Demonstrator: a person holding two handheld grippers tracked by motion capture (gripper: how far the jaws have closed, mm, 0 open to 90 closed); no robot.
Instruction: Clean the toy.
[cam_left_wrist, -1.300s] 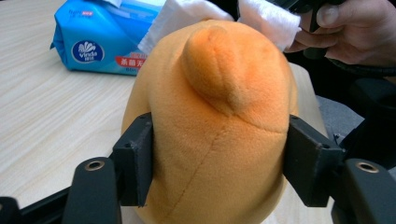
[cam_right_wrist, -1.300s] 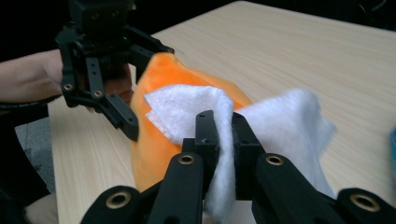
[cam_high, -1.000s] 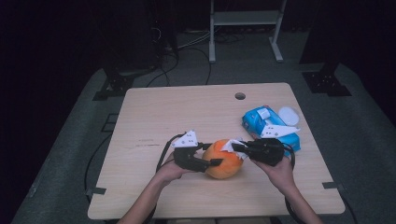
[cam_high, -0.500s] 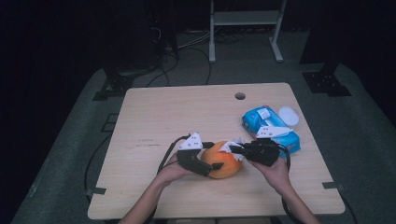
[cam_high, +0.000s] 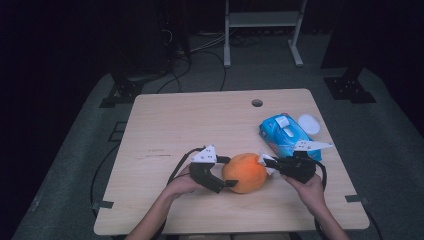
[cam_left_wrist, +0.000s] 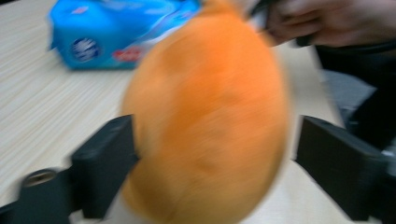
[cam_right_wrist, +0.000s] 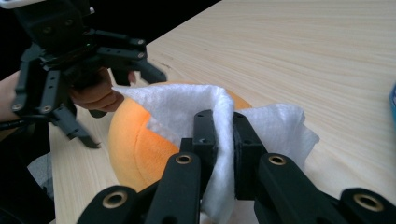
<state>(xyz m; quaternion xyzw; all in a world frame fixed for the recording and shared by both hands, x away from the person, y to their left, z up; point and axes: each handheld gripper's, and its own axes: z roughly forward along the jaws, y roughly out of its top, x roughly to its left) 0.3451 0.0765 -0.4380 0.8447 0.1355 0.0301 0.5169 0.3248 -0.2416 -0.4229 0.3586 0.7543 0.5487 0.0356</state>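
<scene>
An orange plush ball (cam_high: 245, 172) rests on the wooden table (cam_high: 200, 125) near its front edge. My left gripper (cam_high: 226, 173) straddles the ball (cam_left_wrist: 205, 116); its jaws have just been opening. In the left gripper view one finger (cam_left_wrist: 107, 156) lies against the ball's side and the other stands apart from it. My right gripper (cam_right_wrist: 224, 126) is shut on a white wipe (cam_right_wrist: 187, 107), which drapes over the top of the ball (cam_right_wrist: 133, 144). In the high view it (cam_high: 266, 163) meets the ball from the right.
A blue pack of wipes (cam_high: 285, 135) lies just behind the right gripper, with a white lid (cam_high: 308, 123) beside it. A cable hole (cam_high: 257, 103) is at the table's back edge. Both forearms come in from the front edge.
The left gripper's jaws have spread off the orange ball. The right gripper has come down with the wipe onto the ball's right side.
</scene>
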